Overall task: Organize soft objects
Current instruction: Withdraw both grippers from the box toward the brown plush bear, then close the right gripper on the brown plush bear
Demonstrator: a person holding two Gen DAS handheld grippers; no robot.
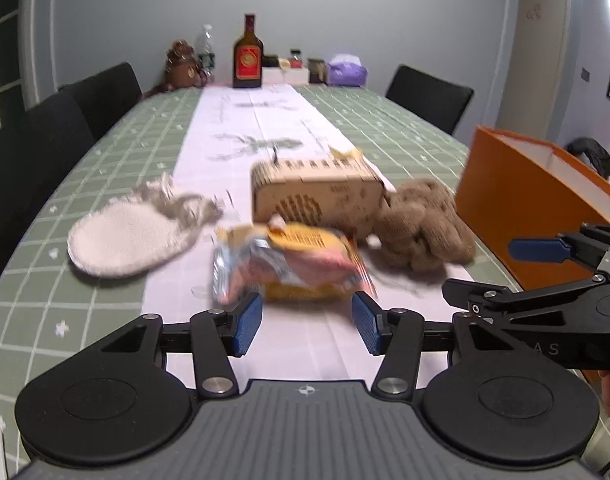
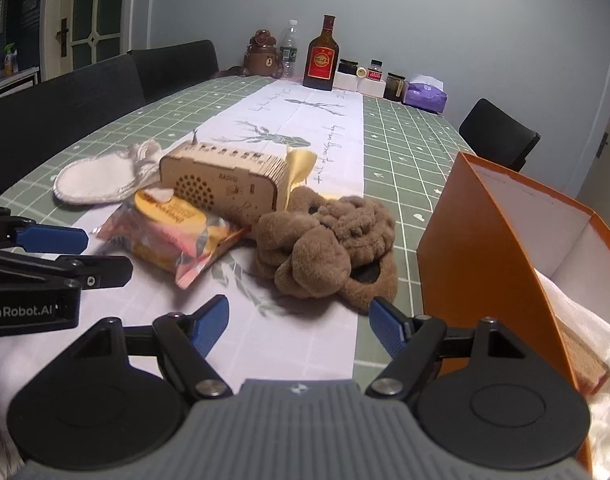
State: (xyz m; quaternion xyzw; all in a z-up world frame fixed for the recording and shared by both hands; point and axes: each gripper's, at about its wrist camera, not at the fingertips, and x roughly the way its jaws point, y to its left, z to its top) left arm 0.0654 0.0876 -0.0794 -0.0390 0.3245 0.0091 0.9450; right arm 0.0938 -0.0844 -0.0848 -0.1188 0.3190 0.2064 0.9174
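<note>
A brown plush toy lies on the white runner just beyond my right gripper, which is open with nothing between its blue pads. My left gripper is open too, its pads just short of a crinkly yellow and pink snack packet. That packet shows in the right wrist view as well, left of the plush. The plush sits to the packet's right. A white slipper lies at the left, also seen as the white slipper. The right gripper's fingers reach in at the right of the left wrist view.
A wooden radio-shaped box stands behind the packet and plush. An open orange box with white cloth inside stands at the right table edge. Bottles, jars, a bear mug and a tissue pack line the far end. Dark chairs flank the table.
</note>
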